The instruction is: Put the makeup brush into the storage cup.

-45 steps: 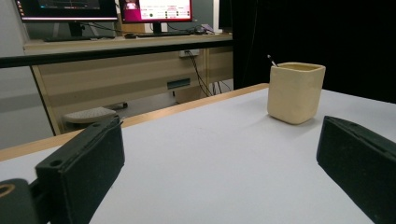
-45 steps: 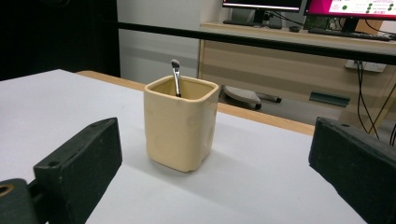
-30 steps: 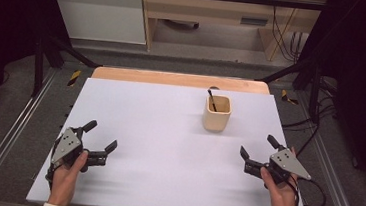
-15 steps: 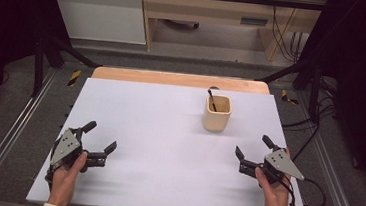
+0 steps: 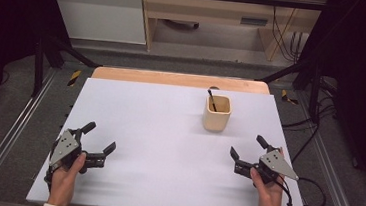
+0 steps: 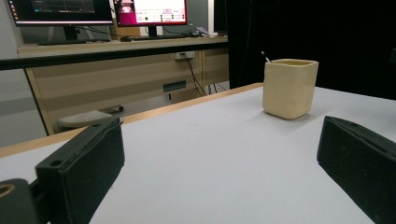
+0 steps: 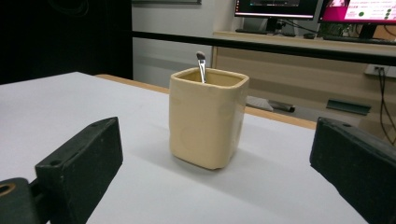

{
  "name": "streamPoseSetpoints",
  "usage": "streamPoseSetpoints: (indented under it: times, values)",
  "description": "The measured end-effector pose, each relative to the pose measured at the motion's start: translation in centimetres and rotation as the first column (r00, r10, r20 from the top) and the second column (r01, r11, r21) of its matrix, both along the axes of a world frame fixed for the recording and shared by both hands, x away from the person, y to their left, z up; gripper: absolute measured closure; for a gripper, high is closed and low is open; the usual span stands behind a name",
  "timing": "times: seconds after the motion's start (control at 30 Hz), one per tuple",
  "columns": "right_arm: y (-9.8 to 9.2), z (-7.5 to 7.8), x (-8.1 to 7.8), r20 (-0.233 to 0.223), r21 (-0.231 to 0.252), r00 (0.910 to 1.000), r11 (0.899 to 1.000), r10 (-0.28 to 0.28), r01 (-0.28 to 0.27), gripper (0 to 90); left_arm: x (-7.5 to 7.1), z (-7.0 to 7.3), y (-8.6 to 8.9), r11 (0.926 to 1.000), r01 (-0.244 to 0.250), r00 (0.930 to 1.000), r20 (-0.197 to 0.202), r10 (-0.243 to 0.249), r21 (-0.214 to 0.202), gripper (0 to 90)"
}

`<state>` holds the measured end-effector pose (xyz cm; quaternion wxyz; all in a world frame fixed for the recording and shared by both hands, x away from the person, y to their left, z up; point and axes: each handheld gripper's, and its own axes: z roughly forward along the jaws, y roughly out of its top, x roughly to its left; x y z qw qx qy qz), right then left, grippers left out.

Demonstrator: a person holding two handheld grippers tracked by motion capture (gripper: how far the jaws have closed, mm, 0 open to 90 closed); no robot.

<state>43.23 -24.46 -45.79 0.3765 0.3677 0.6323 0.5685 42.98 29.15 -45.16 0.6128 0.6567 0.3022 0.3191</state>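
A cream square cup [image 5: 217,113] stands upright on the white table top [image 5: 168,132], right of centre toward the back. A thin metal handle with a dark tip [image 5: 211,98] sticks out of it. My right gripper [image 5: 249,148] is open near the front right, a short way in front of the cup [image 7: 208,116], which sits ahead between its jaws in the right gripper view. My left gripper [image 5: 100,136] is open at the front left, far from the cup [image 6: 289,87]. Neither holds anything.
A wooden strip [image 5: 180,79] runs along the table's far edge. Metal rails [image 5: 7,133] flank both sides. A desk with monitors [image 6: 149,11] stands beyond the table. A black cable [image 5: 308,192] trails from the right gripper.
My right gripper has moved left and a little forward toward the cup. The left gripper and the cup have stayed in place.
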Motion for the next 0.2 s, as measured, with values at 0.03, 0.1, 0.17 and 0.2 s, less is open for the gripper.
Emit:
streamPoseSetpoints:
  times: [0.03,0.1,0.17,0.2]
  values:
    - [0.05,-0.07,0.0,-0.004,0.007,1.0,1.0,0.004,-0.004,3.0,-0.03,-0.02,0.02,1.0,-0.002,1.0,-0.001,0.002,-0.004,0.6]
    - [0.21,-0.28,-0.02,-0.003,0.01,1.0,1.0,0.006,-0.006,3.6,-0.09,-0.06,0.07,1.0,-0.002,1.0,-0.002,0.002,-0.001,0.6]
    - [0.36,-0.51,-0.08,0.0,0.005,1.0,1.0,0.003,-0.003,3.6,-0.12,-0.07,0.09,1.0,-0.005,1.0,-0.002,0.005,0.0,0.6]
    - [0.41,-0.58,-0.12,-0.001,0.003,1.0,1.0,0.002,-0.002,3.6,-0.11,-0.06,0.11,1.0,-0.007,1.0,-0.001,0.007,0.0,0.6]
